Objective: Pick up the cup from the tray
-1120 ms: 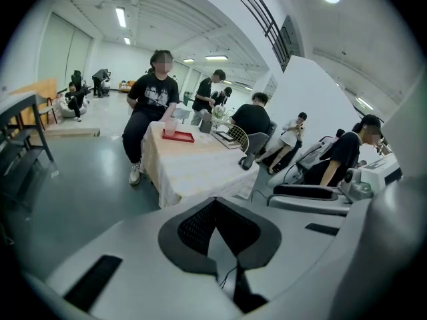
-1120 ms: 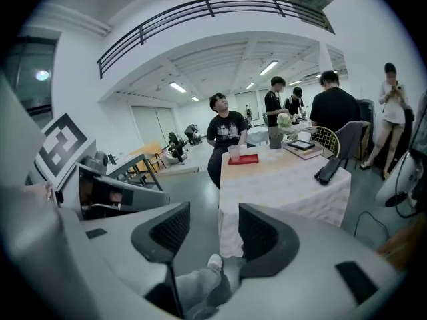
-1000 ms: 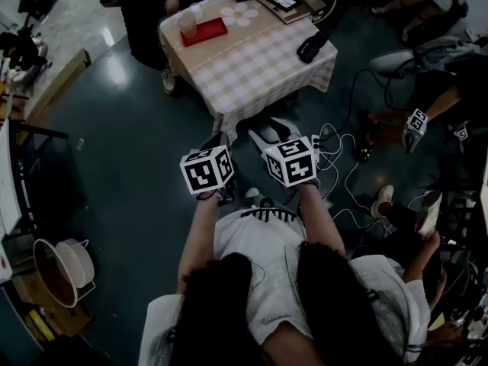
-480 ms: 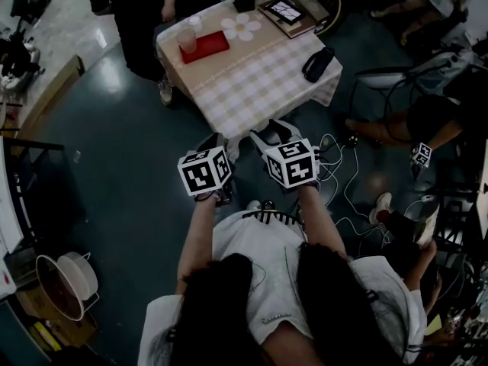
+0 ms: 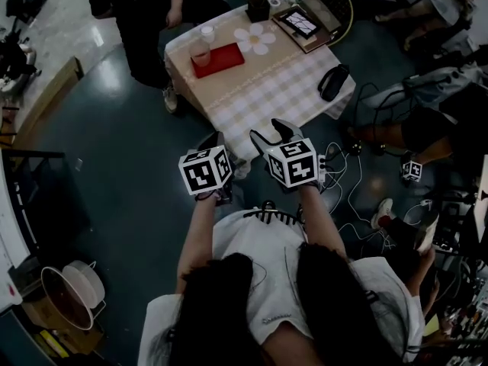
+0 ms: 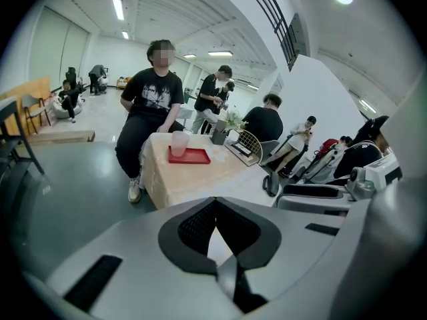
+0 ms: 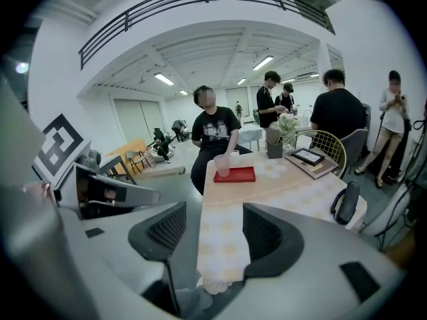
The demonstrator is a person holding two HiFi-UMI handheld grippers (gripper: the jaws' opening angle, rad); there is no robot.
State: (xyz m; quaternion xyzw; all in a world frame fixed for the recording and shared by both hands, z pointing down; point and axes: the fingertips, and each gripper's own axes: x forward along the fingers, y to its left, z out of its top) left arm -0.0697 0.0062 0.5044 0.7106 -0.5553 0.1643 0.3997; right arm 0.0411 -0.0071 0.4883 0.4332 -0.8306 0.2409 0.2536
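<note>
A translucent pinkish cup [image 5: 200, 52] stands at the left end of a red tray [image 5: 223, 60] on the far side of a checked table [image 5: 267, 90]. Both grippers hang over the dark floor short of the table's near corner, far from the cup. My left gripper [image 5: 216, 140] is shut with nothing in it, and its tips meet [image 6: 215, 201] below the cup [image 6: 179, 143] and tray [image 6: 189, 156]. My right gripper [image 5: 272, 134] is open and its jaws are opening, with nothing between them [image 7: 213, 212]. In that view the cup [image 7: 222, 165] and tray [image 7: 235, 174] lie straight ahead.
A person in black [image 5: 141, 6] stands at the table's far left corner. On the table are a second small cup [image 5: 207, 32], a flower-shaped mat [image 5: 255, 40], a potted plant [image 5: 258, 10], a tablet [image 5: 301, 25] and a black pouch [image 5: 333, 82]. Cables [image 5: 343, 174] trail on the floor at the right.
The table with the tray has slid to the right and slightly down in the head view. Both grippers keep about the same place in front of the person.
</note>
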